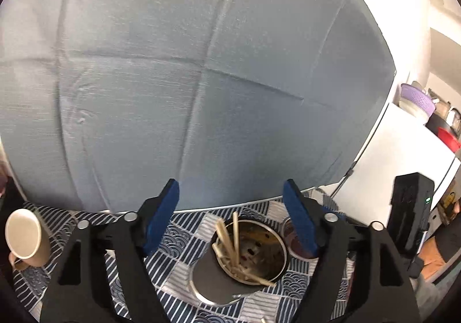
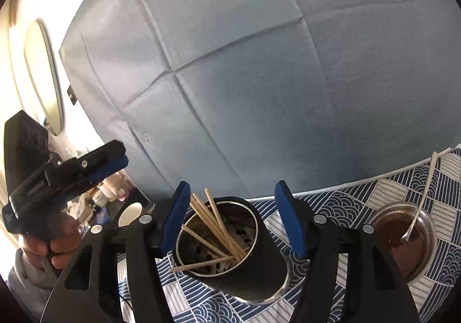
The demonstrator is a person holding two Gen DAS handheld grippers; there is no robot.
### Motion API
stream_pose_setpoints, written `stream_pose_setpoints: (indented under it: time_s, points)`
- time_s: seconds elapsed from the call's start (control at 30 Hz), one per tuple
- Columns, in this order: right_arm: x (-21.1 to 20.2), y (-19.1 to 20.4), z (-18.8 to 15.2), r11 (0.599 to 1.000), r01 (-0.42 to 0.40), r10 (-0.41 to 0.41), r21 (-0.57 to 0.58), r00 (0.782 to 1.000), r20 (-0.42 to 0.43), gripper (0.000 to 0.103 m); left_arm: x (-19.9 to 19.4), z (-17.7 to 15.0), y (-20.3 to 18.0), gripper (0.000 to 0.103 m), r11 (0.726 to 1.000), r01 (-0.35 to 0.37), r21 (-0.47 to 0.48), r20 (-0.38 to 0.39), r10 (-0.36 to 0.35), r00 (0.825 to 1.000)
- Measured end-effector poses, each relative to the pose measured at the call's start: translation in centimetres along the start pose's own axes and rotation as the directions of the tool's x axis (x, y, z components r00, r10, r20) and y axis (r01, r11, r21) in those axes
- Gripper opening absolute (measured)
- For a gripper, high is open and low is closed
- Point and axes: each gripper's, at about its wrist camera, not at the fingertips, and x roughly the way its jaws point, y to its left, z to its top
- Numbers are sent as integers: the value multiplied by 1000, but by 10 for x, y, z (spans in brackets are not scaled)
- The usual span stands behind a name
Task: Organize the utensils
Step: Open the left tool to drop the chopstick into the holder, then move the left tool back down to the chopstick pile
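A dark cylindrical utensil holder (image 2: 265,271) with a metal liner stands on the patterned tablecloth (image 2: 345,202), with several wooden chopsticks (image 2: 214,232) leaning inside it. My right gripper (image 2: 233,219) is open, its blue pads on either side of the holder's top and apart from it. In the left wrist view the same holder (image 1: 276,265) and its chopsticks (image 1: 229,245) sit low between the spread blue pads of my left gripper (image 1: 230,219), which is open and holds nothing. A hand (image 2: 49,245) carries that left gripper (image 2: 121,158) at the left of the right wrist view.
A glass bowl of brown liquid (image 2: 403,239) with a white spoon (image 2: 426,193) stands right of the holder. A beige mug (image 1: 24,236) sits at the left. A grey-blue creased cloth (image 1: 201,63) rises behind the table. A white fridge (image 1: 403,156) is at the right.
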Motion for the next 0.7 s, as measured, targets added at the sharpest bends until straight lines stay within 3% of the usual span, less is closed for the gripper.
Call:
stream_pose_setpoints:
  time_s: [0.17, 0.23, 0.5, 0.7]
  points:
    - [-16, 3, -1, 999, 48, -48, 0, 999, 21, 81, -14, -8, -1, 90, 999, -42, 22, -13, 42, 999]
    - [-22, 4, -3, 998, 56, -57, 8, 998, 21, 83, -18, -11, -2, 94, 998, -52, 31, -25, 53, 998]
    - [-30, 4, -14, 994, 109, -109, 10, 994, -26, 86, -26, -30, -13, 97, 992, -78, 95, -82, 85, 993]
    - [-32, 5, -28, 992, 127, -128, -20, 990, -65, 86, -21, -48, -9, 97, 995, -92, 51, -146, 98, 984]
